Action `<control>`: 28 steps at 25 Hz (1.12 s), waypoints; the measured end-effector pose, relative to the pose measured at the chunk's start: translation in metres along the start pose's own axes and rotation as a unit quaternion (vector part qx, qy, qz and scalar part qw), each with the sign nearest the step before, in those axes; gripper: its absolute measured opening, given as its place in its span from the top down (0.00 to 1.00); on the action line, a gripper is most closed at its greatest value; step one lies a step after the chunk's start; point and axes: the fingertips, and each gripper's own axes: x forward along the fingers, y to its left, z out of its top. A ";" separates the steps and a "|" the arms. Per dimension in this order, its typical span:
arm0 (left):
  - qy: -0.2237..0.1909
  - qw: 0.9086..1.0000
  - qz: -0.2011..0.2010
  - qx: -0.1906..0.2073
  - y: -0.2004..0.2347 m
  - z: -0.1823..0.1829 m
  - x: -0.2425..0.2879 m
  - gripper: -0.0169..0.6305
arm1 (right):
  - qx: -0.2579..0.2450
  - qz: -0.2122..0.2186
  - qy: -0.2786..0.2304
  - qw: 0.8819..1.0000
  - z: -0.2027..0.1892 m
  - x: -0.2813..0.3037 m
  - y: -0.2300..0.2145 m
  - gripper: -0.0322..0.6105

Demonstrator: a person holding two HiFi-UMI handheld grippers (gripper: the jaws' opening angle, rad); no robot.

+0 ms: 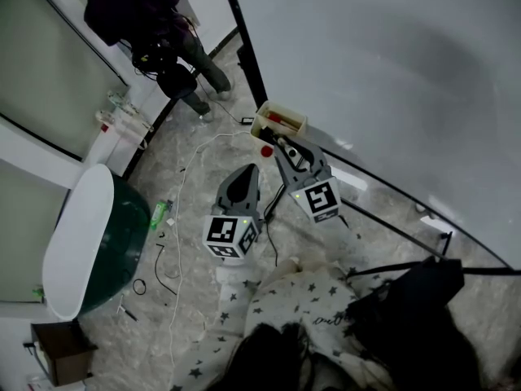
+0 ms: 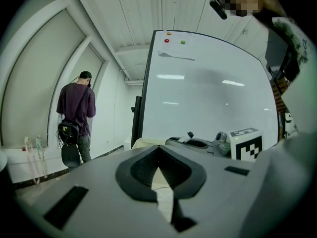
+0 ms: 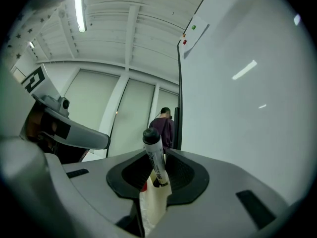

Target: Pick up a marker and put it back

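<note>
Right gripper [image 1: 282,147] clamped on marker [image 3: 154,152], whose long axis stands upright between the jaws. Tray [image 1: 295,119] just ahead. Left gripper [image 2: 159,171] jaws together, empty, farther back.

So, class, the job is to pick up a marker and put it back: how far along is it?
Done: the right gripper is at the cream tray by the whiteboard, shut on a black-capped marker that stands upright between its jaws. In hand: the pick-up; whether the marker is clear of the tray is unclear. Left: lifting it away and putting it back. The left gripper is shut and empty.
</note>
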 end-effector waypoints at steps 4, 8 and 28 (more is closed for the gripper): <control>-0.004 1.000 -0.001 0.002 0.003 0.005 0.002 0.97 | 0.001 0.008 -0.004 1.000 0.010 0.003 -0.002 0.82; -0.008 1.000 -0.008 0.008 0.000 0.016 0.006 0.97 | 0.010 0.024 -0.008 1.000 0.027 0.004 -0.004 0.82; -0.038 0.995 -0.083 0.028 -0.043 0.100 0.006 0.97 | 0.042 0.061 -0.021 0.997 0.133 -0.028 -0.010 0.82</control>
